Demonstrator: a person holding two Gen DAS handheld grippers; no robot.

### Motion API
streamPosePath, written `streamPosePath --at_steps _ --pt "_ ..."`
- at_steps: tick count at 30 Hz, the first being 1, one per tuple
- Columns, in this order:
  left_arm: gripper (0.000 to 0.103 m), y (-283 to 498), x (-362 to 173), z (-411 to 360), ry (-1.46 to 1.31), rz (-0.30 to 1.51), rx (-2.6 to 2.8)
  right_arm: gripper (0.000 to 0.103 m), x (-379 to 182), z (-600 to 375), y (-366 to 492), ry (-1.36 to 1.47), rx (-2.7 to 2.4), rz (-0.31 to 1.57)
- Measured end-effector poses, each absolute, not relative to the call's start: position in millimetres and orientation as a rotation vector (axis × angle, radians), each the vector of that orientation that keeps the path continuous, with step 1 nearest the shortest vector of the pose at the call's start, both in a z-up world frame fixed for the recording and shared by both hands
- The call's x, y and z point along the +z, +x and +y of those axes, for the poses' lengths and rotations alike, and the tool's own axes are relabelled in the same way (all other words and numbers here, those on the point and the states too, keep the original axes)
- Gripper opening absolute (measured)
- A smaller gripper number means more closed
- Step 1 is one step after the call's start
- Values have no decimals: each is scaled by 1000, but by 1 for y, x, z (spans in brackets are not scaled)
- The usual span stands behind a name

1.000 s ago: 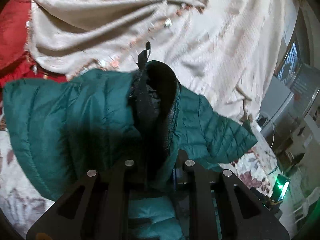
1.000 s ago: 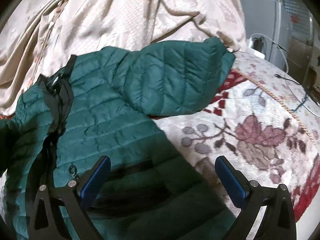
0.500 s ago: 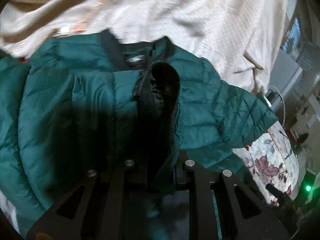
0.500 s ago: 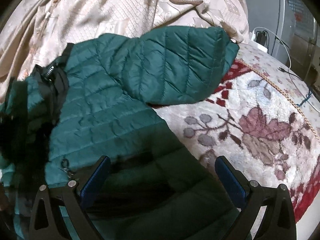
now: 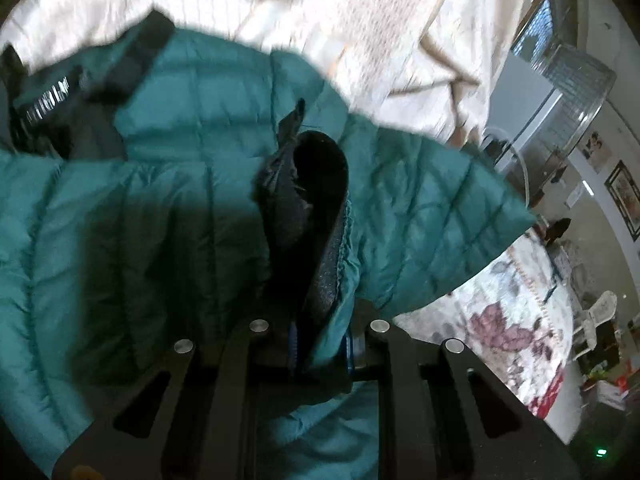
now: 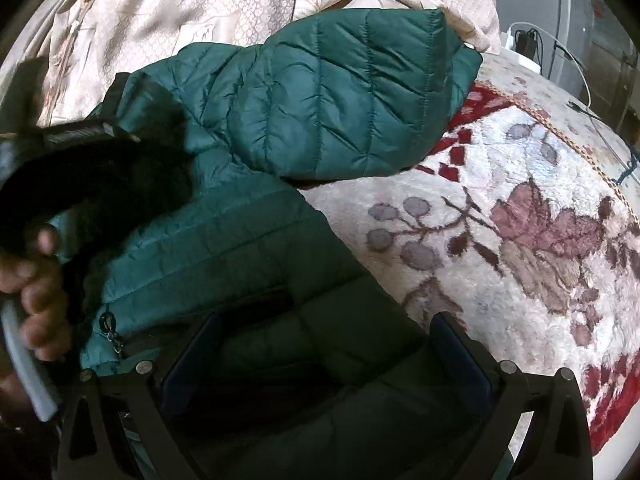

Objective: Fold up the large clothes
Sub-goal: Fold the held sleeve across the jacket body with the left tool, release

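**A:** Where is the jacket [image 6: 328, 92] now?

**B:** It lies on the flowered blanket [image 6: 500, 220], up against the cream cloth [image 6: 192, 12] heaped along the far edge. One sleeve [image 6: 360, 100] points toward the blanket's right edge. The left gripper [image 5: 320, 344] has its jaws clamped on the dark-lined front edge [image 5: 316, 200], with that edge standing up between the fingers above the jacket body.

**A:** And the other one?

**B:** The right gripper [image 6: 326, 356] hangs over the near part of the jacket, jaws wide apart and gripping nothing. The hand [image 6: 36, 292] on the left tool shows at the left edge of the right wrist view.

**A:** So how should this fold go?

**B:** I'd carry the pinched edge flat across the chest and set it down so the front panel lies smooth over the body, not bunched. Puffy quilting tends to spring back, so I would keep it low and taut. The right gripper could press the near hem down so the whole jacket doesn't slide along the blanket.

**A:** Any risk?

**B:** Slick fabric may slip from the jaws; let go only once the panel rests on the body.
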State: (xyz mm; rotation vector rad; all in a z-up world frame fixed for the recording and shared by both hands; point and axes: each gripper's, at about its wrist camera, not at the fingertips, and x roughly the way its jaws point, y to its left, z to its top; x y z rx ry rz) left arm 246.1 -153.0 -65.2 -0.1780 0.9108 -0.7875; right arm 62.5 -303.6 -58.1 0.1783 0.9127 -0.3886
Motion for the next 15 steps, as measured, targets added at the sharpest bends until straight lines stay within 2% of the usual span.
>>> streamPosePath --at_steps 2,3,5,6,7,12,15 --pt "17 247 -72 -156 -165 933 -773 103 -59 -303 63 176 -385 916" --pt "23 247 -72 -155 -165 938 -765 103 -59 -303 64 175 -385 917" --pt "39 245 -68 -151 -175 950 -775 103 -59 -302 64 167 -387 916" --pt "54 243 -66 -149 -180 953 -779 103 -59 -302 64 162 -388 914" --pt "64 239 -62 -147 -182 953 -781 103 -59 -302 64 158 -389 912" --pt "66 208 -33 -112 -169 916 -754 103 -50 -297 61 123 -400 869" --pt "66 193 -16 -58 -174 862 -650 103 -37 -287 55 82 -393 805"
